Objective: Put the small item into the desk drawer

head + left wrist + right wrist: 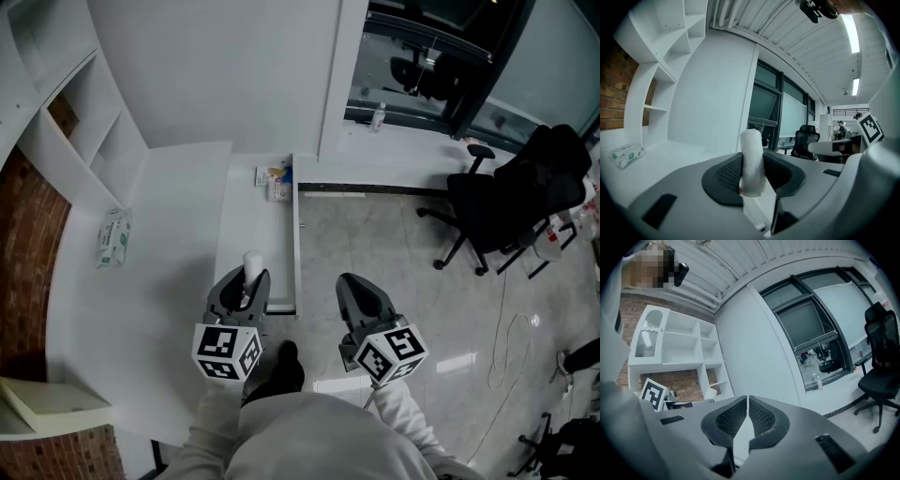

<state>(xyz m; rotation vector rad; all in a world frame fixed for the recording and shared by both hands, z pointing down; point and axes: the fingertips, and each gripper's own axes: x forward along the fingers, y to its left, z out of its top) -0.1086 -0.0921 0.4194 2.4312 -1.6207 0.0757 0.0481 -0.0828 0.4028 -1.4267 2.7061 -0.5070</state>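
My left gripper (250, 279) is shut on a small white cylinder (252, 263) that stands upright between its pads. It hangs over the near end of the open white desk drawer (283, 246). In the left gripper view the cylinder (752, 161) is pinched between both black ribbed pads (729, 174), its top sticking up past them. My right gripper (352, 283) hovers over the floor just right of the drawer. Its jaws are shut with nothing between them, and the pads (732, 417) meet at the tips.
A few small packets (275, 178) lie at the drawer's far end. A tissue pack (113, 237) rests on the white desk (169, 216) to the left, below curved shelves (80, 122). A black office chair (511, 202) and a cable (511, 347) are on the tiled floor at right.
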